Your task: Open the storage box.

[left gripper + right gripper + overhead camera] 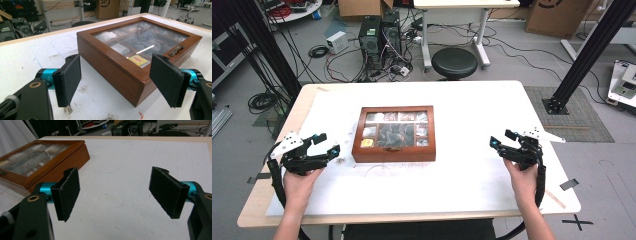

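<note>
A brown wooden box with a glass lid sits shut at the middle of the white table; small packets lie in its compartments. My left gripper rests to the box's left, open and holding nothing. In the left gripper view the box stands just beyond the gripper, with a metal latch on its front. My right gripper stands open well to the right of the box, over bare table. The right gripper view has the box at the far left, beyond the gripper.
A black stool stands behind the table's far edge, with computer towers and cables on the floor. Black frame posts rise at both sides. Bare table lies around the box.
</note>
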`<state>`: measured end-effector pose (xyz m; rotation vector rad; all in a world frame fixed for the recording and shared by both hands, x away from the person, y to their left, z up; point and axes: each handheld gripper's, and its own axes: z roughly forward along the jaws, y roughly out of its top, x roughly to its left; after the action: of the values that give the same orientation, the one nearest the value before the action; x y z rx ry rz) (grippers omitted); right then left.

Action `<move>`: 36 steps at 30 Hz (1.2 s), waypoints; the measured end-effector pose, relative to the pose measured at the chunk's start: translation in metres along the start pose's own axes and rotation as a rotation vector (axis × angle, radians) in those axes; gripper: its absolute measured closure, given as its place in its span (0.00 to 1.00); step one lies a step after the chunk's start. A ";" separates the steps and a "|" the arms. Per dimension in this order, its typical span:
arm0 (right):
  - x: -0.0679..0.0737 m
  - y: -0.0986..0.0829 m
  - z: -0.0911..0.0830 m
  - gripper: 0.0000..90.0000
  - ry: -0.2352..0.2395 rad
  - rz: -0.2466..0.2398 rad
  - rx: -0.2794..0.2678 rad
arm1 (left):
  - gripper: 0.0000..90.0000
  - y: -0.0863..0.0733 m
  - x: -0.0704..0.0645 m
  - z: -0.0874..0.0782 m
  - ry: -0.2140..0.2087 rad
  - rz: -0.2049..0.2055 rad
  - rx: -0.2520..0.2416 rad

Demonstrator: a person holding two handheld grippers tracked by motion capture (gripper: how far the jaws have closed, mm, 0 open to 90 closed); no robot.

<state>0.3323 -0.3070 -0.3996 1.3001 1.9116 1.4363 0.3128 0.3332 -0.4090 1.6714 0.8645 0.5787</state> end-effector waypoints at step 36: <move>0.014 0.004 0.004 0.26 0.042 -0.057 -0.021 | 0.28 -0.001 -0.005 0.002 -0.035 0.006 0.014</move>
<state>0.3303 -0.2926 -0.3951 1.2054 1.9394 1.4617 0.3111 0.3285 -0.4099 1.6925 0.8397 0.5471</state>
